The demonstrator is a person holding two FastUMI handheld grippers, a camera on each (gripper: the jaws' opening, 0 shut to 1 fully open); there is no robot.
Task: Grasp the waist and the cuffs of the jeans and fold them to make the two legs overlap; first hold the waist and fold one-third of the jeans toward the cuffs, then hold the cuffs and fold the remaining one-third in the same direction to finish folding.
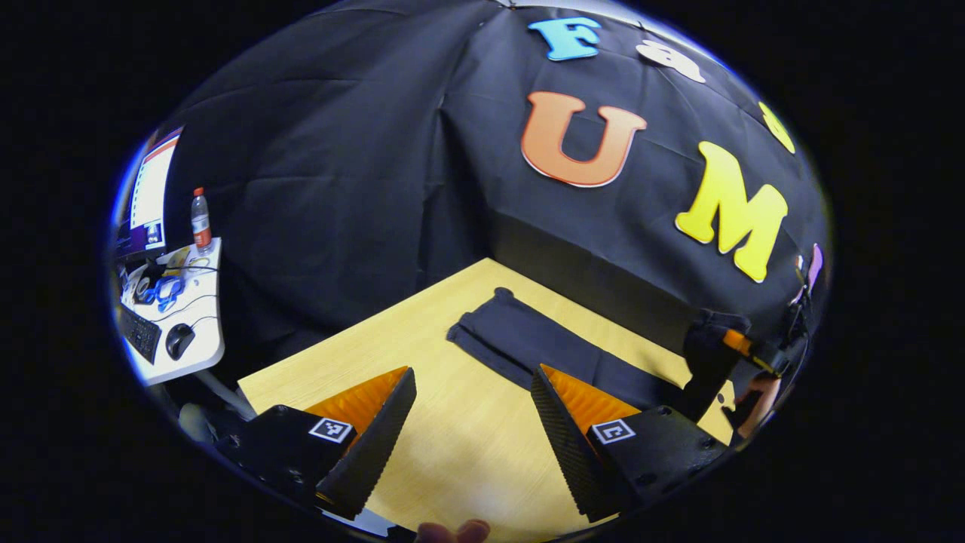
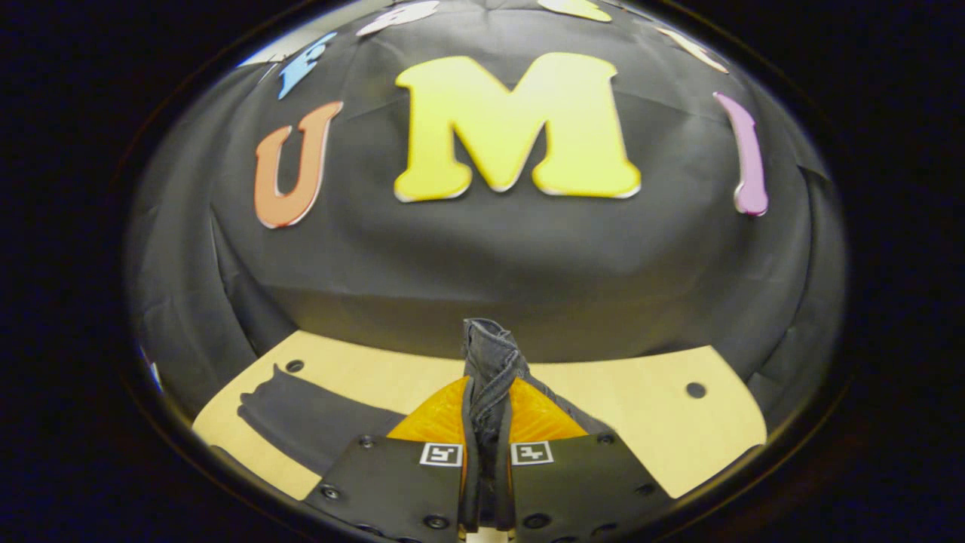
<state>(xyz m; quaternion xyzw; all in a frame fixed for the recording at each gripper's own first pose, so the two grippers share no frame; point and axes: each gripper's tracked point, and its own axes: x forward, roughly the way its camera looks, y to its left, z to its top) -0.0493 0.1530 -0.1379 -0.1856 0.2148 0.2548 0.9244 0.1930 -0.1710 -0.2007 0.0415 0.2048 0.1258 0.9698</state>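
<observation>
Jeans (image 2: 488,362) edge pinched in right tool (image 2: 487,422); left tool (image 1: 473,411) open.

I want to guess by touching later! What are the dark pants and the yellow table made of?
The jeans look like dark denim, a thick matte cloth: stitched seams and soft bunched folds show where the right gripper pinches them. The table looks like pale wood or a wood-look board, smooth with faint straight grain lines; which of the two, I cannot tell.

The jeans (image 1: 528,343) lie on the surface (image 1: 452,437), ahead and right of the left tongs (image 1: 471,407). The right tongs (image 2: 486,422) pinch a raised fold of jeans.
</observation>
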